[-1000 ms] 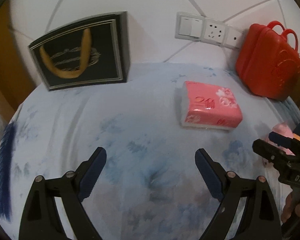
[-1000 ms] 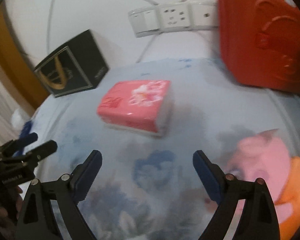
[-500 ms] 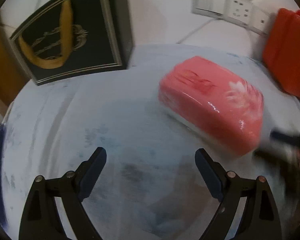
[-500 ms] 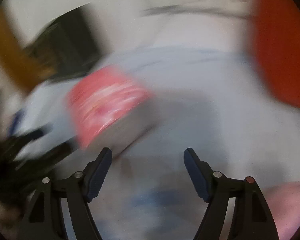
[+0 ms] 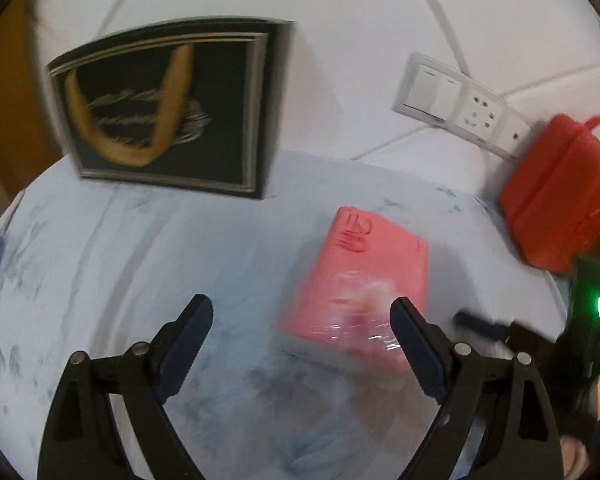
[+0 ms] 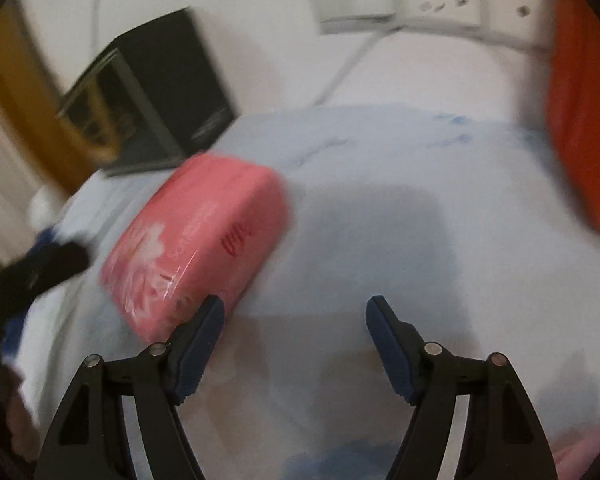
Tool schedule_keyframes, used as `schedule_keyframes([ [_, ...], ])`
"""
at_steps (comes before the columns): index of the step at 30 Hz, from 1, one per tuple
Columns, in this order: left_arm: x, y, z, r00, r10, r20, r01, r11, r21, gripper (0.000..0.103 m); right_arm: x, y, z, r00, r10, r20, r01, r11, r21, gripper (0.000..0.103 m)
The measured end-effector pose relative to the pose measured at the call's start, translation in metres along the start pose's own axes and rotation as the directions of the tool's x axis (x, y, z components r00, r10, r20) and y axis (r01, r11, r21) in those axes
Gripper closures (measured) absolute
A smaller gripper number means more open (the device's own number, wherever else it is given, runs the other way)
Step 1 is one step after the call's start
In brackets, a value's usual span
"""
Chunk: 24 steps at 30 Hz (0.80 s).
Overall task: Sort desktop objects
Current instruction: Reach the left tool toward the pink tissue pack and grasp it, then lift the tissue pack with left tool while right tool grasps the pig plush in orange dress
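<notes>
A pink tissue pack (image 5: 360,280) lies on the pale blue tablecloth (image 5: 180,260). My left gripper (image 5: 300,332) is open and empty; the pack sits just ahead, by its right finger. In the right wrist view the pack (image 6: 196,252) lies left of centre, its near end touching or just ahead of the left finger of my right gripper (image 6: 294,324), which is open and empty. The right gripper also shows at the left wrist view's right edge (image 5: 500,328).
A black gift bag (image 5: 172,108) with gold handles stands at the back left against the wall. A red case (image 5: 556,200) stands at the back right under wall sockets (image 5: 460,104). A pink toy edge (image 6: 588,452) shows at the lower right.
Both grippers moved in toward the tissue pack, which has turned on the cloth and now lies close to both. The right gripper's jaws are narrower than a second ago.
</notes>
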<state>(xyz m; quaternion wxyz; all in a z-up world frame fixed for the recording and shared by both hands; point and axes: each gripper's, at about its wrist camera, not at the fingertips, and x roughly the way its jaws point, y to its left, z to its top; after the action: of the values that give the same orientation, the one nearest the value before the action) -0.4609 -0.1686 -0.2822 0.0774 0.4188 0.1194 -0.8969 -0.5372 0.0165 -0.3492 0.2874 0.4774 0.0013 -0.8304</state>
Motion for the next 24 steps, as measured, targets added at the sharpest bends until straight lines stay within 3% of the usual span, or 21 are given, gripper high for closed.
schedule_keyframes([
  [1,0.005,-0.009,0.001,1.0,-0.003,-0.013,0.003,1.0,0.019,0.012,-0.004,0.001,-0.006,1.0,-0.022,0.007,0.022,1.0,-0.001,0.026],
  [4,0.021,-0.033,0.0,0.998,-0.003,-0.055,0.008,0.995,0.095,0.012,-0.024,-0.009,-0.024,0.98,-0.197,0.012,0.196,0.979,0.048,0.022],
  [6,0.034,-0.049,-0.005,0.995,0.081,-0.056,-0.069,0.978,0.195,0.006,-0.047,-0.022,-0.037,0.966,-0.255,0.049,0.249,0.963,0.107,0.021],
  [9,0.055,-0.063,-0.011,0.982,0.187,-0.028,-0.17,0.937,0.306,0.0,-0.084,-0.025,-0.056,0.965,-0.239,0.105,0.226,0.967,0.121,0.019],
  [12,0.059,-0.069,-0.016,0.977,0.212,0.013,-0.201,0.906,0.371,0.0,-0.125,-0.018,-0.071,0.947,-0.273,0.17,0.259,0.96,0.102,0.007],
  [15,0.051,-0.06,-0.023,0.978,0.206,0.024,-0.2,0.907,0.369,0.006,-0.168,-0.02,-0.08,0.906,-0.364,0.216,0.338,0.929,0.148,0.003],
  [19,0.028,-0.041,-0.042,0.977,0.214,0.008,-0.205,0.923,0.325,0.009,-0.199,-0.054,-0.105,0.803,-0.584,0.116,0.558,0.806,0.197,0.0],
  [22,0.007,-0.019,-0.061,0.974,0.224,-0.018,-0.21,0.938,0.275,0.009,-0.207,-0.08,-0.126,0.786,-0.617,0.027,0.595,0.769,0.234,0.0],
  [24,0.001,0.002,-0.075,0.975,0.194,-0.105,-0.169,0.963,0.212,0.013,-0.2,-0.094,-0.137,0.81,-0.585,-0.028,0.574,0.783,0.24,0.0],
])
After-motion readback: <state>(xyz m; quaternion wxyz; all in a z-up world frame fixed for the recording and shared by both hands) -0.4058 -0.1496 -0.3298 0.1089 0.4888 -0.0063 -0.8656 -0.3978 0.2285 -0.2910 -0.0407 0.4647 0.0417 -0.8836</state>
